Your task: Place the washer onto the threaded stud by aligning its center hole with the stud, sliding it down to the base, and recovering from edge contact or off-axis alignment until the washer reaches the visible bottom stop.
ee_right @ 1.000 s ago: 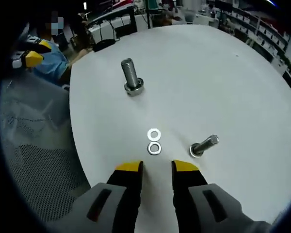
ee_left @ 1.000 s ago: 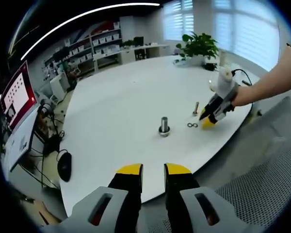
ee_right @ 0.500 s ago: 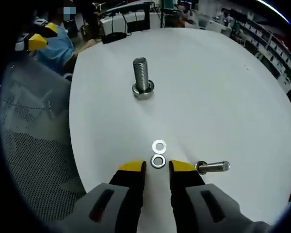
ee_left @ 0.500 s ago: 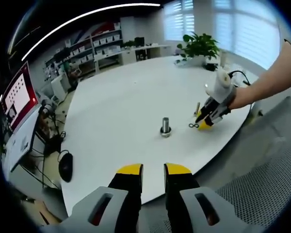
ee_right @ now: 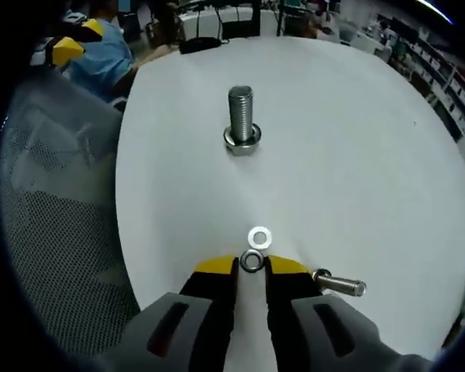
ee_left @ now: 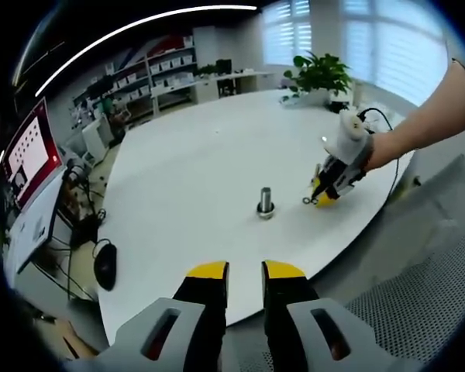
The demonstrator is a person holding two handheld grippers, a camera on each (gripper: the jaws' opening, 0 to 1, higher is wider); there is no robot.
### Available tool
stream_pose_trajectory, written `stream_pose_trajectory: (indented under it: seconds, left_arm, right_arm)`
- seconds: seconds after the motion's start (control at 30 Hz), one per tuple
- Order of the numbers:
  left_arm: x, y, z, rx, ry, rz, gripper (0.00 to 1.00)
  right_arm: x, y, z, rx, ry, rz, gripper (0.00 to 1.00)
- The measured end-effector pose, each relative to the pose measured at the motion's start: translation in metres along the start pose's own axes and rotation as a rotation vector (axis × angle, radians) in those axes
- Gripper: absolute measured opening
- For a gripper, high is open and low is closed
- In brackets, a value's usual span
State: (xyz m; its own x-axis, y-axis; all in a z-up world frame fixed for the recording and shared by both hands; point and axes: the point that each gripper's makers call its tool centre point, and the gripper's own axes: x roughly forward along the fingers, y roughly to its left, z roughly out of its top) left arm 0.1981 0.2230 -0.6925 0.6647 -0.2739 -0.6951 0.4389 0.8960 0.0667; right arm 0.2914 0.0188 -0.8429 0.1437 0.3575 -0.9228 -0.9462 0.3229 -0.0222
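- Washer (ee_right: 252, 261): a small flat metal ring with a dark centre hole, lying on the white table (ee_right: 356, 155) in the right gripper view, right between the yellow tips of the right gripper (ee_right: 251, 266).
- Second washer (ee_right: 260, 237): a brighter ring lying flat just beyond the first, touching or nearly touching it.
- Threaded stud (ee_right: 241, 118): upright on a hex base, its thread visible along the shank, standing well apart from both washers, farther up the table.
- Loose bolt (ee_right: 339, 284): lying on its side just beside the right jaw; its head end is partly hidden by the jaw.
- Right gripper: jaws narrowed around the washer; whether they actually pinch it cannot be told.
- Left gripper (ee_left: 245, 271): jaws parted by a small gap with nothing between them, held off the table's near edge.
- In the left gripper view, the stud (ee_left: 265, 203) and right gripper (ee_left: 323, 195) appear small; the washers there are too small to tell apart.
- Red screen (ee_left: 27, 155): its writing is unreadable.
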Motion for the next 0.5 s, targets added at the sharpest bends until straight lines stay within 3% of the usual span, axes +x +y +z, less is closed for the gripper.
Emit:
stream_pose_trajectory:
  seconds: [0.3, 0.5]
  left_arm:
    - [0.0003, -0.0001, -0.0006, 0.001, 0.003, -0.002, 0.14]
    - [0.0002, 0.0004, -0.0005, 0.001, 0.002, -0.001, 0.14]
  right_arm:
    - [0.0009, 0.0017, -0.0002, -0.106, 0.204, 0.013, 0.15]
    - [0.0005, 0.0012, -0.0007, -0.094, 0.222, 0.010, 0.14]
